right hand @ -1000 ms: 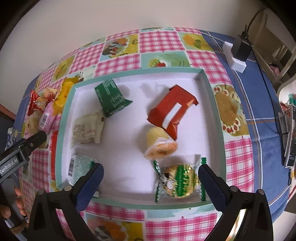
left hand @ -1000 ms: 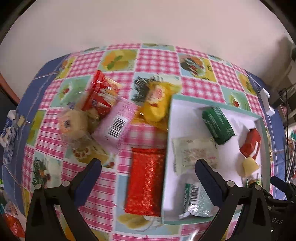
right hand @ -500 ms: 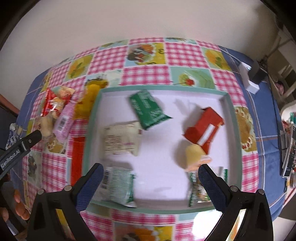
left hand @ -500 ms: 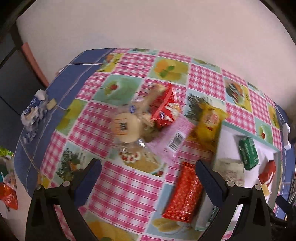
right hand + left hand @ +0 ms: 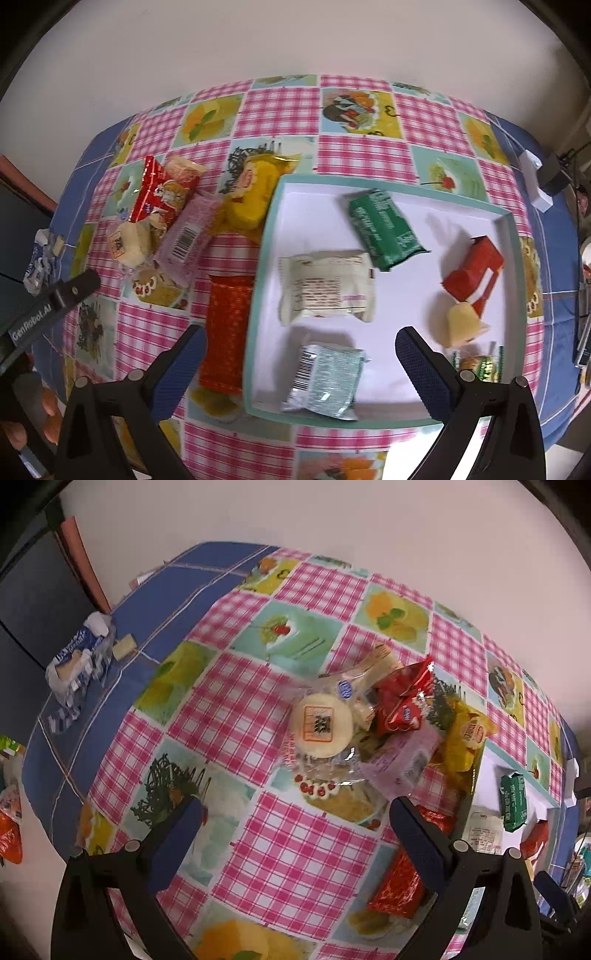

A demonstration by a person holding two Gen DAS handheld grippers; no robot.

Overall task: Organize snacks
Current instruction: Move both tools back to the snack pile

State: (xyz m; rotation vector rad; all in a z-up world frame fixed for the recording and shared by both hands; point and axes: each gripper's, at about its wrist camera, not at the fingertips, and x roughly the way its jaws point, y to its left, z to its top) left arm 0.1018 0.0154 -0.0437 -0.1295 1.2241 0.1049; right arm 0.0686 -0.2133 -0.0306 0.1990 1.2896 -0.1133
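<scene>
Left wrist view: the left hand-held gripper [image 5: 295, 823] is spread wide and grasps nothing, hovering above the checkered counter [image 5: 258, 720]. Beyond its fingers lies a loose heap of snacks: a round pale cake in clear wrap [image 5: 320, 726], a red packet [image 5: 404, 701] to its right, a pink packet [image 5: 404, 762] nearer, and a yellow packet [image 5: 467, 734] further right. A long red pack [image 5: 400, 886] lies behind the right finger, just beside the white tray [image 5: 491, 775] at the right edge, which holds a green packet [image 5: 512, 800].

Right wrist view: the right hand-held gripper [image 5: 299, 356] is likewise released and empty, above the near side of the tray [image 5: 273, 229]. Inside the tray lie a green packet [image 5: 384, 229], a cream packet [image 5: 327, 286], a silver-green packet [image 5: 327, 374], a red carton [image 5: 474, 273] touching a yellow cup [image 5: 461, 325], and a green-and-gold wrapped sweet [image 5: 480, 363]. Left of the tray sit the long red pack [image 5: 225, 328], yellow packet [image 5: 251, 195], pink packet [image 5: 188, 232], red packet [image 5: 157, 194] and round cake [image 5: 127, 243].
</scene>
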